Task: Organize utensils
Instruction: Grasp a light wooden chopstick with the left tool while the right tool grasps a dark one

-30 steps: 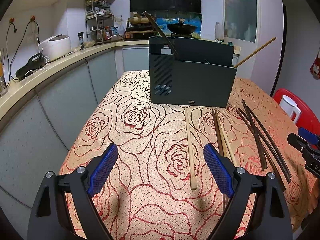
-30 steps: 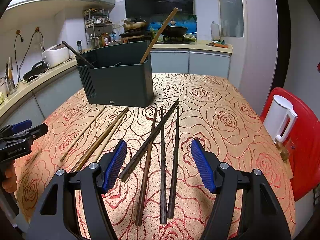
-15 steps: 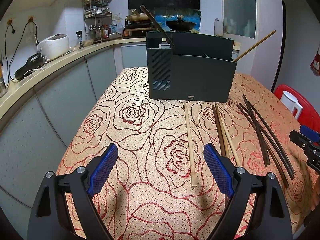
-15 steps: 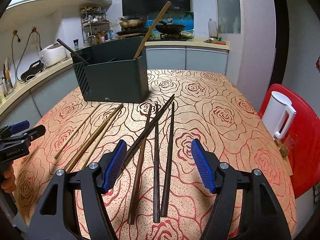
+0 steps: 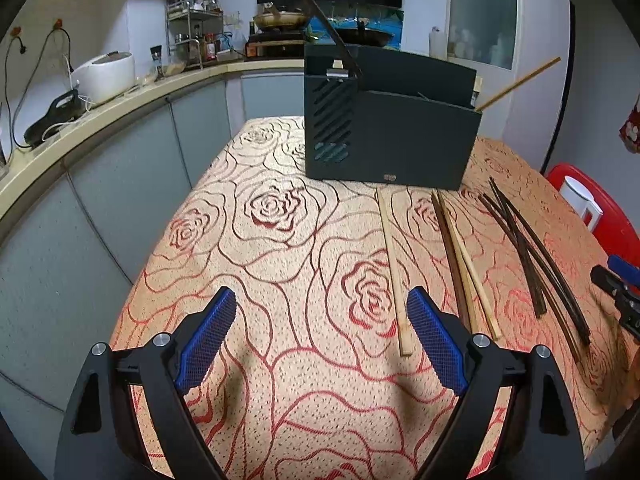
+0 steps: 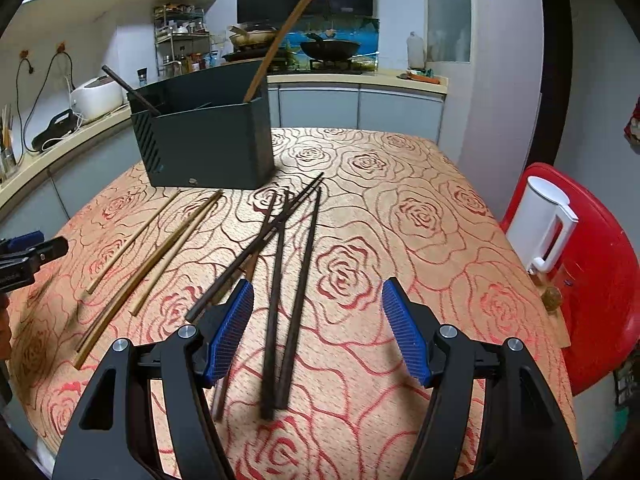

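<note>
The dark utensil box (image 5: 392,136) stands on the rose-patterned table (image 5: 260,240), with one dark chopstick (image 5: 328,32) leaning out of its left end and one pale chopstick (image 5: 516,84) out of its right. In front of the box and to its left, the left claw (image 5: 320,344) hovers over bare cloth, jaws wide apart and holding nothing. Straight in front of the box lie three pale chopsticks (image 5: 394,272), side by side. In front of the box's right end lie the dark chopsticks (image 6: 296,288), partly crossed; the right claw (image 6: 318,336) hangs open over their near ends, with its pads not pressing on them.
</note>
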Motion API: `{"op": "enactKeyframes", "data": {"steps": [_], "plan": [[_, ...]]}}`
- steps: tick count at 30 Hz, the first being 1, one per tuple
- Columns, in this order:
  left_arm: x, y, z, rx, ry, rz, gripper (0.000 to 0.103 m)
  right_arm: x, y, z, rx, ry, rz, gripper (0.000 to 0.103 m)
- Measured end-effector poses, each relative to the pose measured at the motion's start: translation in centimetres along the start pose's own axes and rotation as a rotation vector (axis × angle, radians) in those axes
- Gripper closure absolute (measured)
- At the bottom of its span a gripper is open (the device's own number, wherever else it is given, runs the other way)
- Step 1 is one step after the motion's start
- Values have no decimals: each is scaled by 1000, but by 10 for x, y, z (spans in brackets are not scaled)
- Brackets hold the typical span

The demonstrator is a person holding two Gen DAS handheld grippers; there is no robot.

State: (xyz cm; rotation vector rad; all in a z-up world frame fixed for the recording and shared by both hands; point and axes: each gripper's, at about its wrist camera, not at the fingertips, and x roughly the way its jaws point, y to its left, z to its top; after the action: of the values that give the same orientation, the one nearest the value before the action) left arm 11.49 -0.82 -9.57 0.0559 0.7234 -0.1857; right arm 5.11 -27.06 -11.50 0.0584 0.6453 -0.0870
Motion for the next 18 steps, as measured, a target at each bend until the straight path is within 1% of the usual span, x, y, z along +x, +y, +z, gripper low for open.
{"op": "enactKeyframes", "data": {"steps": [2,6,8,10,11,13,14,15,17,18], "plan": [[1,-2,-3,12,8,-11,19,-1,-4,-2,10,1,-1,38],[4,-17,-13,71,35,-64,20,0,-8,-3,22,3,-2,38],[7,-26,-14,102,42,-74,26,0,-9,-3,26,2,-1,39],[14,-34,-12,122,62,-84,40,0,-11,-3,30,3,-1,41],[18,-37,-12,128,75,-92,44,0,-12,-3,32,5,-1,42],[25,-43,-12,137,96,-104,57,0,-16,-4,43,9,-4,43],[28,-45,-13,141,105,-111,60,0,-17,-4,46,11,-5,44],[31,-47,-15,143,113,-114,68,0,-18,-5,50,15,-5,45],[33,-51,-16,160,108,-99,79,0,-21,-6,53,24,-5,49],[32,-51,-16,164,109,-110,88,0,-22,-7,52,27,-6,50]]}}
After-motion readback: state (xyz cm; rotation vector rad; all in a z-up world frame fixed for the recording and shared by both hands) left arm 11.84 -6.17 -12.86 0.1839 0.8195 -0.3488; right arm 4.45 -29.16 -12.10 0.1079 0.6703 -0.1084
